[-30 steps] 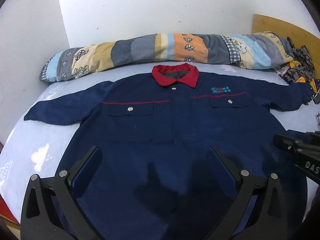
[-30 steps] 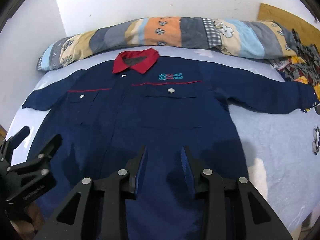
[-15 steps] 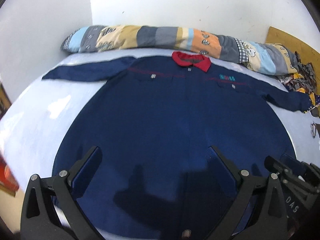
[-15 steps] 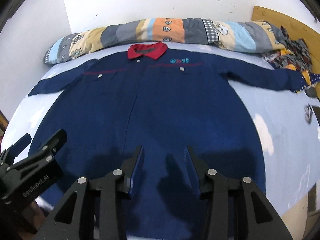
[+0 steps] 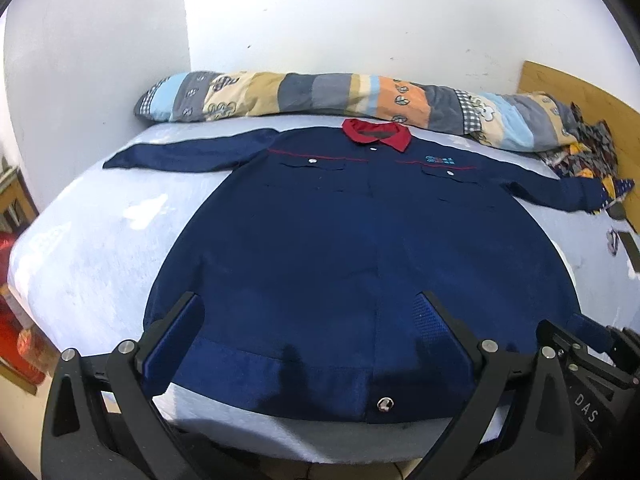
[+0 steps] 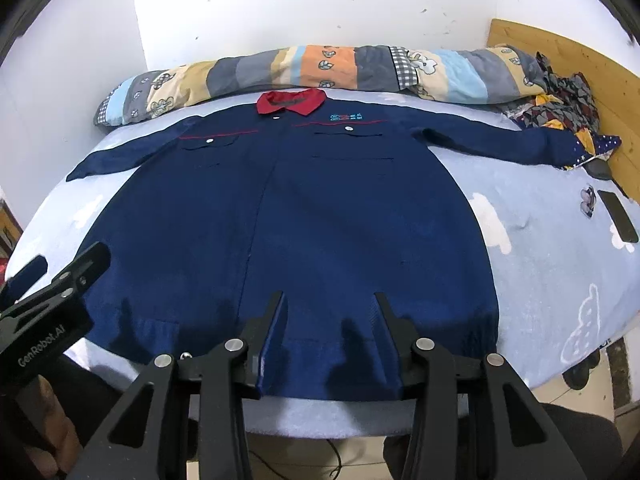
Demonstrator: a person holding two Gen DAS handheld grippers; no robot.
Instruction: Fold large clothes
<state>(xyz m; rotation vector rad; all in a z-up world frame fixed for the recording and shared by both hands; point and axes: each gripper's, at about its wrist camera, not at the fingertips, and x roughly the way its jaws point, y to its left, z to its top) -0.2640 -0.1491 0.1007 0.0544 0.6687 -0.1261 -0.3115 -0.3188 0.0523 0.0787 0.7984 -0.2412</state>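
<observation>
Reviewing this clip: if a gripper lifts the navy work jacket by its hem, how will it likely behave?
The navy work jacket lies flat on the bed with soft wrinkles, so it is probably floppy and will drape from the lifted point. Its spread sleeves would likely trail and drag. The banded hem looks thicker, so it may give a firmer hold.

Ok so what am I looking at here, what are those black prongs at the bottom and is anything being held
Both pictures come from cameras mounted on hand-held grabbers, one in each of a person's hands, looking forward along two black fingers. The left gripper is spread wide; the right gripper stands narrower. Neither holds anything. Before them a navy work jacket with a red collar lies flat, sleeves out, on a light blue bed. A striped rolled quilt lies along the wall.
</observation>
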